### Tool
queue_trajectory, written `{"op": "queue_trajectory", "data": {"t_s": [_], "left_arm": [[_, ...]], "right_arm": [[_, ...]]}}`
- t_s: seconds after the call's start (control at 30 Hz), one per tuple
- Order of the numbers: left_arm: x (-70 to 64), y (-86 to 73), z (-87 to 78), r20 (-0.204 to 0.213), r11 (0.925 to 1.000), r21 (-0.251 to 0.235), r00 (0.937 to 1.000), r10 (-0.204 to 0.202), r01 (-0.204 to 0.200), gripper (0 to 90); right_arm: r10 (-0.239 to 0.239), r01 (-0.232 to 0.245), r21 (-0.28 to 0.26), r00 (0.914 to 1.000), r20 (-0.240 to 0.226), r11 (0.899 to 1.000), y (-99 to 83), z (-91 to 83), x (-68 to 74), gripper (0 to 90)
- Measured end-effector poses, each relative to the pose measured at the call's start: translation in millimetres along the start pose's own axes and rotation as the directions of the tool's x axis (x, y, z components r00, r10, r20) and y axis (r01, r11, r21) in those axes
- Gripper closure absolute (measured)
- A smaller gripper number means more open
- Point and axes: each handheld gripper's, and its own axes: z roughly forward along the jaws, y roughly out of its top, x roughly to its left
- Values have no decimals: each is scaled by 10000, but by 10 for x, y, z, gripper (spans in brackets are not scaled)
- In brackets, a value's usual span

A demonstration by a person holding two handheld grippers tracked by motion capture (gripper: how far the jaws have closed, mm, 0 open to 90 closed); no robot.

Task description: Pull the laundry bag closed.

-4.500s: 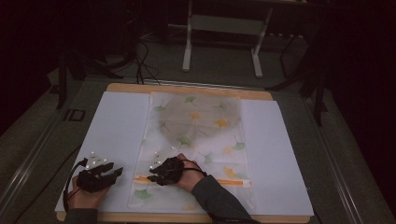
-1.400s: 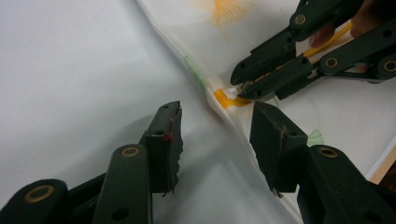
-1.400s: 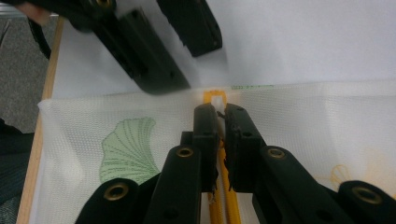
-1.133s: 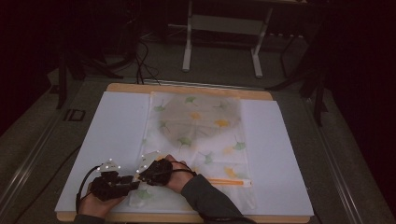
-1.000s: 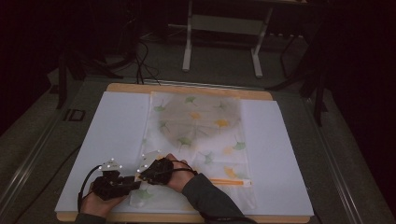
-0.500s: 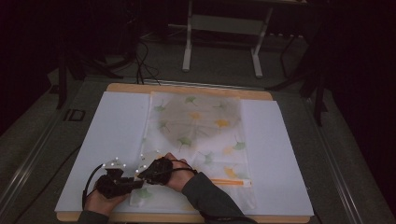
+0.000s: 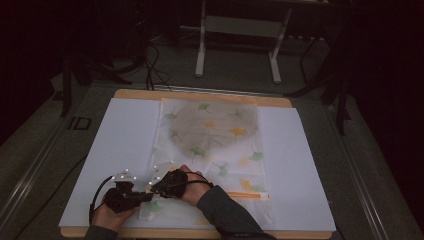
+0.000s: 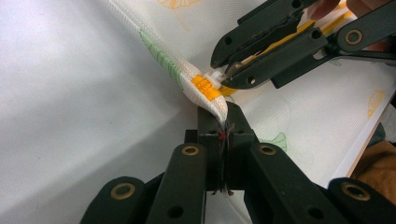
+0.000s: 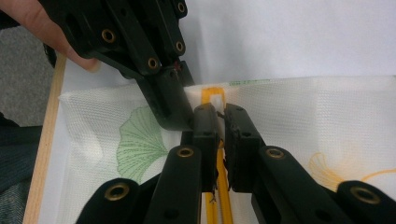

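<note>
A white mesh bag (image 7: 215,135) printed with green and orange leaves lies flat on the white sheet. Its orange zipper (image 7: 247,195) runs along the near end. My left gripper (image 8: 222,133) is shut on the bag's near-left corner, just beside the zipper's end (image 8: 205,86). My right gripper (image 9: 220,114) is closed on the small white zipper pull (image 9: 216,99). The two grippers meet tip to tip at the bag's near-left corner; in the high view the left gripper (image 7: 146,196) sits just left of the right gripper (image 7: 155,188). The fabric is lifted slightly at that corner.
A white sheet (image 7: 120,145) covers the wooden tabletop, whose near edge (image 9: 44,154) lies close behind the grippers. A metal stand (image 7: 240,25) and cables (image 7: 150,55) sit on the dark floor beyond the table's far side.
Since 4.5 s ago the left gripper moved right to the bag's corner and shut on it, and the right gripper shifted left to the zipper's end. Little has moved in the last second.
</note>
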Motion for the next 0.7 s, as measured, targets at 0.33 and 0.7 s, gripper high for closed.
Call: {"op": "queue_trajectory", "data": {"t_s": [0.33,0.7], "left_arm": [[6,-3,-6,43,10000,-22,10000,32,-32,884],[14,-14,-38,76,10000,-65,9999,70,-70,884]], "right_arm": [[132,-131,59,9998,-115,9999,-47,25,-24,845],[87,-81,361,9998,-163,9993,-97,95,-11,845]]}}
